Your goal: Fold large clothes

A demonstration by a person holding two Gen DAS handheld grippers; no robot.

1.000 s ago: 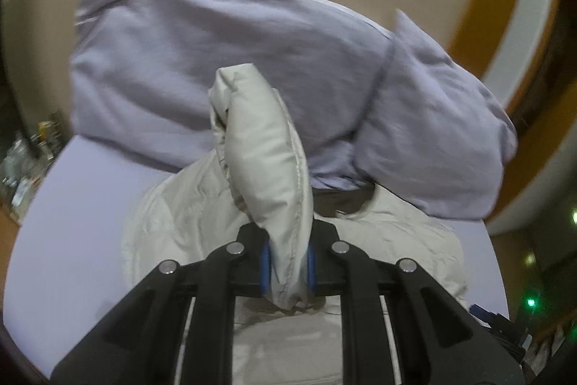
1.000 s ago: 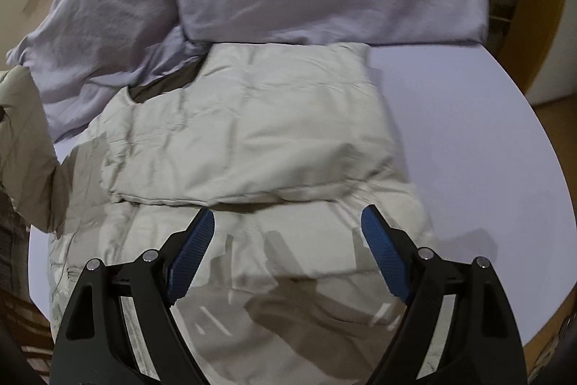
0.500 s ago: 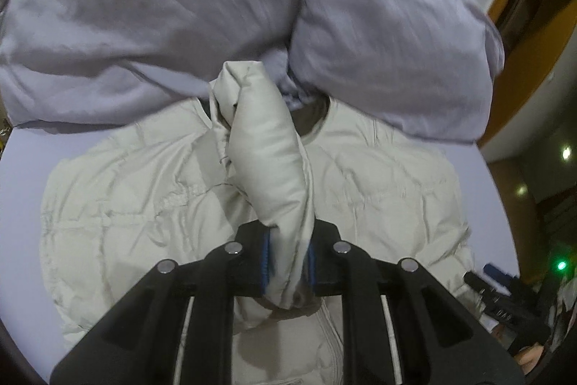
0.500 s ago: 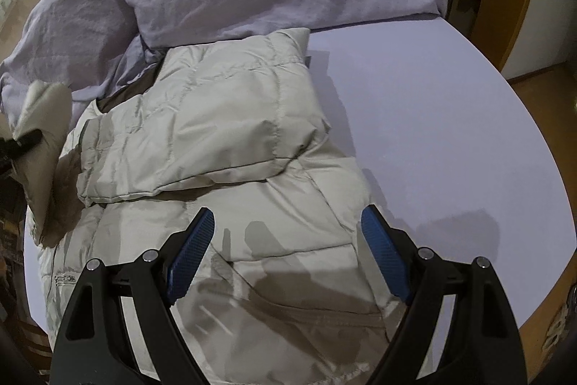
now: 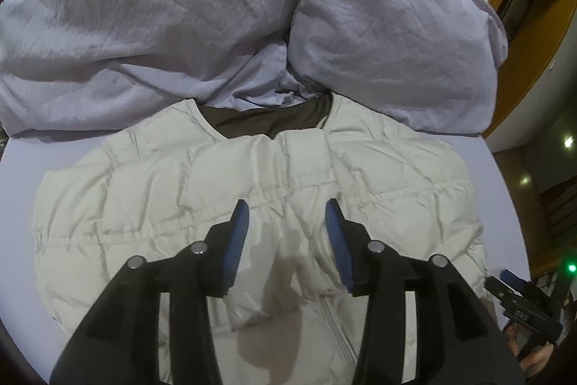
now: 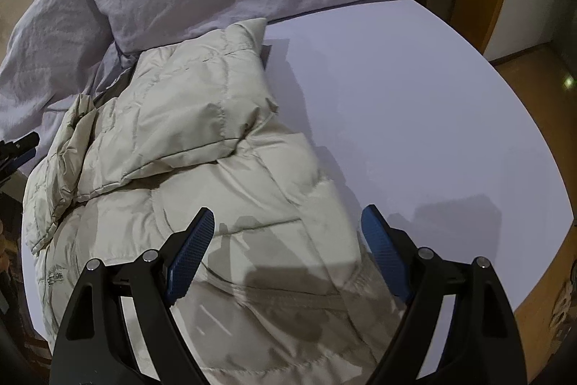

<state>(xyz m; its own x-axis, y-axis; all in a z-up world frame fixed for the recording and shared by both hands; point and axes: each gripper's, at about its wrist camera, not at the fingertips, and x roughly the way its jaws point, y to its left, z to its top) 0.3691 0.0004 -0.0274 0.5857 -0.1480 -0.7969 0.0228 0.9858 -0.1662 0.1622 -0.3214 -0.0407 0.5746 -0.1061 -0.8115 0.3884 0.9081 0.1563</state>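
The cream quilted jacket (image 5: 202, 190) is laid flat on the lilac bed sheet (image 6: 414, 118), collar at 12 o'clock toward the two lilac pillows (image 5: 162, 6). A dark lining (image 5: 267, 119) is seen inside the neck opening.

Change noted: a second ago a sleeve was pinched in the left gripper (image 5: 286, 215) and carried upright; now that sleeve is dropped across the jacket chest and nothing is caught between the blue pads (image 5: 239, 233). The jaws are opening, partway apart, over the padded front near the zip (image 5: 335, 331).

The right gripper (image 6: 288, 222) is held wide and empty above the lower body of the jacket, as it was before (only its shadow falls on the fabric). From this view the other sleeve (image 6: 202, 107) is seen folded inward, running from 8 to 1 o'clock.

Judgement: with both sleeves folded in, the sleeve stage looks finished; a hem-to-collar fold is probably called for next. The puffy filling may spring back unless pressed.
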